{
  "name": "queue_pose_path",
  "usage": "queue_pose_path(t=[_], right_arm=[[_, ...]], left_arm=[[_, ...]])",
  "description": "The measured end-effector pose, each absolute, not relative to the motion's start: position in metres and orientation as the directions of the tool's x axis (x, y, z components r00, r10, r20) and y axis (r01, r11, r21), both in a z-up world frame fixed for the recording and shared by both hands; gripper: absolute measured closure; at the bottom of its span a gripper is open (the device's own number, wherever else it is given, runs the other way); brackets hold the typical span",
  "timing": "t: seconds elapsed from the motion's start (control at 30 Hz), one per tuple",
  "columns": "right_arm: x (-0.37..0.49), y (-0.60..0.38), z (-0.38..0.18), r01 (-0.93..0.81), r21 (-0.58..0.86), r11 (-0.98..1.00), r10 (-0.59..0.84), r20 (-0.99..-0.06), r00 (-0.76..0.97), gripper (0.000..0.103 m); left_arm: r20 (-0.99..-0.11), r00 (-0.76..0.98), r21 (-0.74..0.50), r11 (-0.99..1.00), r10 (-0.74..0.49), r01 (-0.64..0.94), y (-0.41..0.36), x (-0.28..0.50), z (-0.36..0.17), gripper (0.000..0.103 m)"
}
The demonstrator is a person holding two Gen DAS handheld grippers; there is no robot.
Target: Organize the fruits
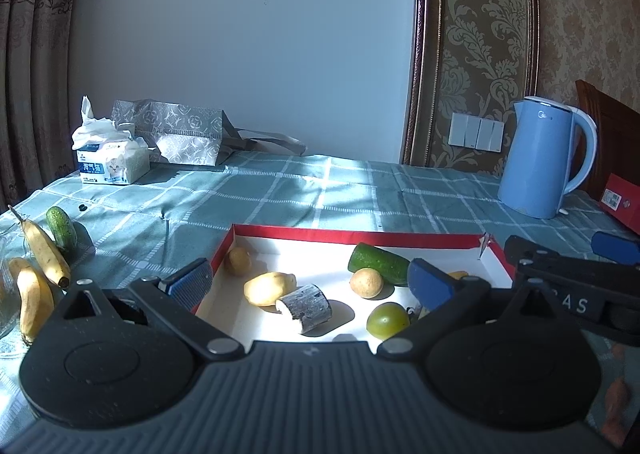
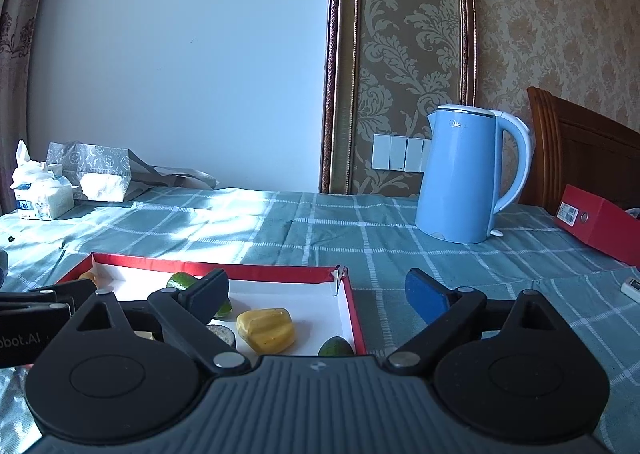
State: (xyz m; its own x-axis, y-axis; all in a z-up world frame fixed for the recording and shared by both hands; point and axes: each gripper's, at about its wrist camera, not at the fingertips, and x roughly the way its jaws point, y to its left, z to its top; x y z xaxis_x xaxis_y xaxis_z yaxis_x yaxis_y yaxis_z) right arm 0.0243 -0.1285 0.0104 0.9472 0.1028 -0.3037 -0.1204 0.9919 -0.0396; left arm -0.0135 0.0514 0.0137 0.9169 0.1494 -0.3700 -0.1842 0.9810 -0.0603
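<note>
A red-rimmed white tray [image 1: 280, 232] holds a cucumber [image 1: 378, 263], a yellow lemon-like fruit [image 1: 266, 288], two small brown round fruits [image 1: 366, 283], a green round fruit [image 1: 387, 320] and a grey chunk [image 1: 306, 307]. My left gripper [image 1: 310, 282] is open and empty over the tray's near edge. Two bananas [image 1: 44, 254] and a second cucumber [image 1: 61, 228] lie on the cloth to the left. My right gripper [image 2: 318, 294] is open and empty, over the tray's right rim [image 2: 354, 318]. A yellow block-shaped fruit [image 2: 266, 330] lies below it.
A blue kettle [image 1: 544, 164] stands at the back right, a red box [image 2: 596, 220] beside it. A tissue pack [image 1: 110, 162] and a grey patterned bag [image 1: 180, 132] sit at the back left. A glass dish [image 1: 8, 294] holds a banana at the far left.
</note>
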Motion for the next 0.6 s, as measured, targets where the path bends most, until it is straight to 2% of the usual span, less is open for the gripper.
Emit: queue_pose_path(t=[0.6], right_arm=[[0.019, -0.143, 0.008, -0.091, -0.019, 0.996, 0.081, -0.305, 0.949, 0.004]], left_arm=[[-0.370, 0.922, -0.065, 0.987, 0.110, -0.144, 0.044, -0.018, 0.014, 0.000]])
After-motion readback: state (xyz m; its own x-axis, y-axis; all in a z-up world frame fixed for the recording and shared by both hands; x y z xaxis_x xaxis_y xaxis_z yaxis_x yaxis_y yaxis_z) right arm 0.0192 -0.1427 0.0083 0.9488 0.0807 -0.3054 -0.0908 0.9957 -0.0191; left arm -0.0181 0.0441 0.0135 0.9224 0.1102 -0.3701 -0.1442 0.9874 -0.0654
